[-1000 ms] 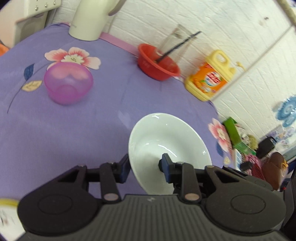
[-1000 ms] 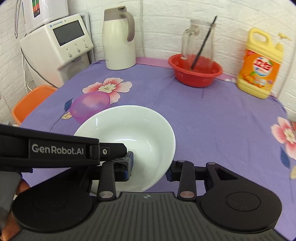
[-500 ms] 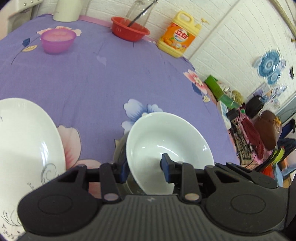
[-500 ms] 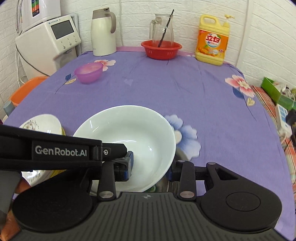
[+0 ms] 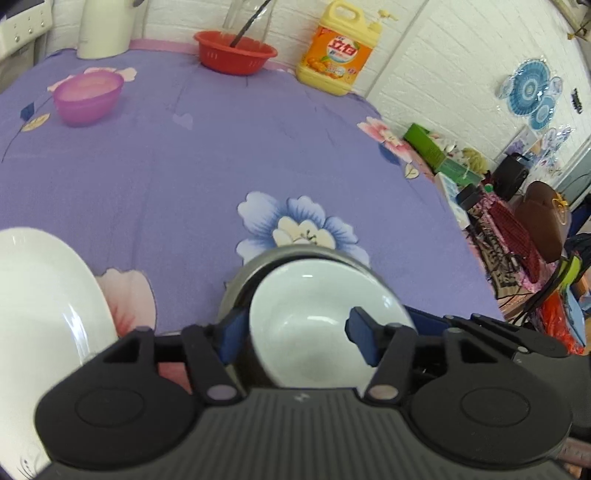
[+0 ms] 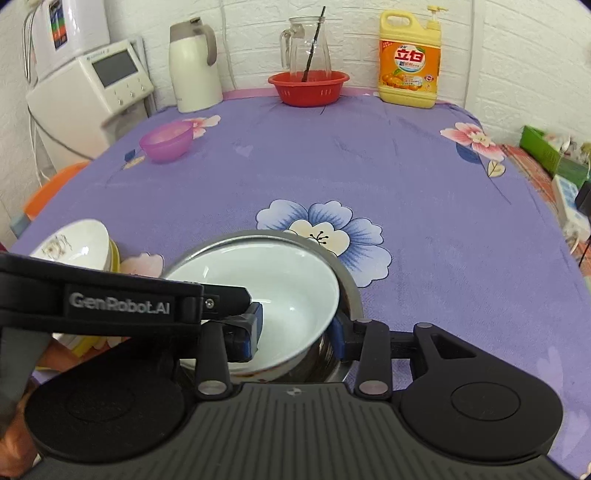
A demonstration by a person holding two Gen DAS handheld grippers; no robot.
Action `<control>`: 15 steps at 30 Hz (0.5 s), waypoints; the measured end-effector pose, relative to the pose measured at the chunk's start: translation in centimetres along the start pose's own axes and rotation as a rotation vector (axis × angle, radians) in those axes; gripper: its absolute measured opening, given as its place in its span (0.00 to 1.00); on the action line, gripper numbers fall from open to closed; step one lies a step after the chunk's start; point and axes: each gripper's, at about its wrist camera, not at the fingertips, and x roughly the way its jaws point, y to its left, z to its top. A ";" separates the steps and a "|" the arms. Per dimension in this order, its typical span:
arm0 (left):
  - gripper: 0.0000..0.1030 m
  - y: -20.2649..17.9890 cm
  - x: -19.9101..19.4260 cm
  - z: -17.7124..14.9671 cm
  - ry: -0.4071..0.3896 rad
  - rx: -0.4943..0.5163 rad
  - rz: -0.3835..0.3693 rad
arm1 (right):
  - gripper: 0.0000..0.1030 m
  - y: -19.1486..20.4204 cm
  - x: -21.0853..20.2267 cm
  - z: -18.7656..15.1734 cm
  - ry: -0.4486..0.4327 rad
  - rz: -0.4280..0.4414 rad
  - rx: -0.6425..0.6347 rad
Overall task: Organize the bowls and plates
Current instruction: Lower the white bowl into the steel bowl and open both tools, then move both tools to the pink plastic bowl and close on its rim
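Left tongs (image 5: 295,334) stand wide around the white bowl (image 5: 325,317) in a steel bowl (image 6: 347,284); right tongs (image 6: 297,328), wide, straddle its rim; "GenRobot.AI" marks the left tool.

We're looking at a home kitchen corner: a desk under a purple flowered cloth (image 6: 406,177) stands against a white brick-pattern wall (image 6: 362,22). Along the back we see a cream thermos jug with a grey handle (image 6: 194,66), a clear glass pitcher (image 6: 308,48) standing in a red plastic basin (image 6: 308,88), and a yellow dish-soap bottle (image 6: 410,66). At left, a white countertop water dispenser (image 6: 99,85). We spot cluttered household goods (image 5: 498,206) at right.
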 end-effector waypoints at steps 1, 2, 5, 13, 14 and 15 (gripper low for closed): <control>0.62 0.0 -0.6 0.2 -0.007 0.011 -0.001 | 0.67 -0.2 -0.3 0.1 -0.010 0.009 0.012; 0.64 -0.1 -1.2 0.5 -0.014 0.022 -0.009 | 0.71 -0.4 -0.8 0.3 -0.024 0.009 0.018; 0.65 0.3 -3.1 1.5 -0.040 0.039 -0.032 | 0.80 -0.4 -1.8 0.9 -0.068 -0.041 -0.018; 0.66 7.3 -7.8 5.9 -0.162 -0.016 0.034 | 0.94 0.7 -0.7 4.1 -0.076 -0.013 -0.085; 0.66 8.9 -8.2 6.4 -0.174 -0.029 0.064 | 0.95 1.1 -0.1 4.8 -0.073 -0.003 -0.098; 0.66 10.4 -8.3 7.0 -0.179 -0.042 0.094 | 0.95 1.6 0.5 5.5 -0.070 0.006 -0.109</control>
